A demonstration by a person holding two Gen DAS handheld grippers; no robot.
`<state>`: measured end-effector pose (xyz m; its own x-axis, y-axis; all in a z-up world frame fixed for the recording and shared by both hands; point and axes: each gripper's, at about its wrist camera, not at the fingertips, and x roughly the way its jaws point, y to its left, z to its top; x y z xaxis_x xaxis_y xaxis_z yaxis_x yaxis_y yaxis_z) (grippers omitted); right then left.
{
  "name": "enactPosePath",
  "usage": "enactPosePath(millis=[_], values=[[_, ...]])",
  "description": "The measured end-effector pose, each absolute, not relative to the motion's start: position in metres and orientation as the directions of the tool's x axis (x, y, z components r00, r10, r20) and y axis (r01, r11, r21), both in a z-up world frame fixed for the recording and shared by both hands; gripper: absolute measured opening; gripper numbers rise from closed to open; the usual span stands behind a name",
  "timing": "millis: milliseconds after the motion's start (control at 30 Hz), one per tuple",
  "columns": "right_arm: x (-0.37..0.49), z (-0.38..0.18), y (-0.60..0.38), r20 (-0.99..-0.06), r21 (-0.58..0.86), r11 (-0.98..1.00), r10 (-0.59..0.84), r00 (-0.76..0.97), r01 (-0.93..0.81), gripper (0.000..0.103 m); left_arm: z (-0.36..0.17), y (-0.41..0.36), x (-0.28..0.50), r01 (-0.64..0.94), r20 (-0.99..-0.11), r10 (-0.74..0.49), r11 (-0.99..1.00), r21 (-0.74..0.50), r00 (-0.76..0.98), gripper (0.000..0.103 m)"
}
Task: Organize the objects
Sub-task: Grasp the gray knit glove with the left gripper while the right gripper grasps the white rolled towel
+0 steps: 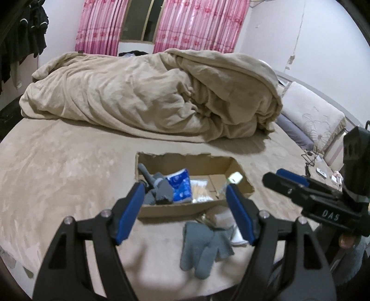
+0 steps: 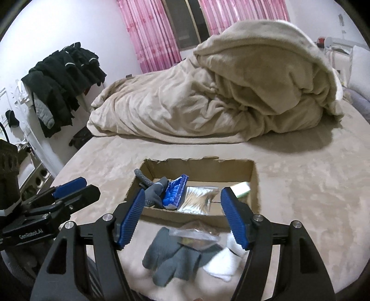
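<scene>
Grippers [image 1: 182, 215] [image 2: 182, 220] apart over, seemingly, glove [image 1: 203, 250]

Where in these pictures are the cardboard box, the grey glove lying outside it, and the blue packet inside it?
cardboard box [image 2: 185, 216]: right wrist view, on its near front wall.
grey glove [image 2: 168, 261]: right wrist view, on its palm, on the bed before the box.
blue packet [image 1: 179, 186]: left wrist view, on its printed face.

A wide bed [image 1: 57, 162] with a tan cover fills the room, a rumpled beige duvet [image 1: 148, 97] heaped across it. Pink curtains [image 1: 196, 25] flank a dark window [image 1: 141, 20] in white walls [image 1: 312, 46]. Dark clothes [image 2: 62, 76] hang at the left.
</scene>
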<state>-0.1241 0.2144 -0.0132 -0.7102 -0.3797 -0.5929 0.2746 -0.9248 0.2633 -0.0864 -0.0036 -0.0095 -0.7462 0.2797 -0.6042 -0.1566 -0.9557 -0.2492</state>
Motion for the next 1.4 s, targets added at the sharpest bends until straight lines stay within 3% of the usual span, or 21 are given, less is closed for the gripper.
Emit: enactPosePath(millis=[300, 967, 1400], values=[[-0.096, -0.012, 0.239, -0.594, 0.245, -0.938, -0.346, -0.726, 0.246, 0.071, -0.024, 0.008, -0.069, -0.154, -0.634, 0.284, -0.955, -0.254, -0.719, 0.074], [-0.097, -0.09, 0.267, -0.709, 0.275, -0.946, -0.321, -0.628, 0.172, 0.071, -0.109, 0.04, -0.084, -0.181, -0.758, 0.327, -0.945, -0.273, -0.564, 0.074], [-0.117, -0.13, 0.268, -0.755, 0.299, -0.941, -0.334, -0.564, 0.157, 0.071, -0.141, 0.053, -0.109, -0.205, -0.779, 0.327, -0.945, -0.255, -0.536, 0.074]])
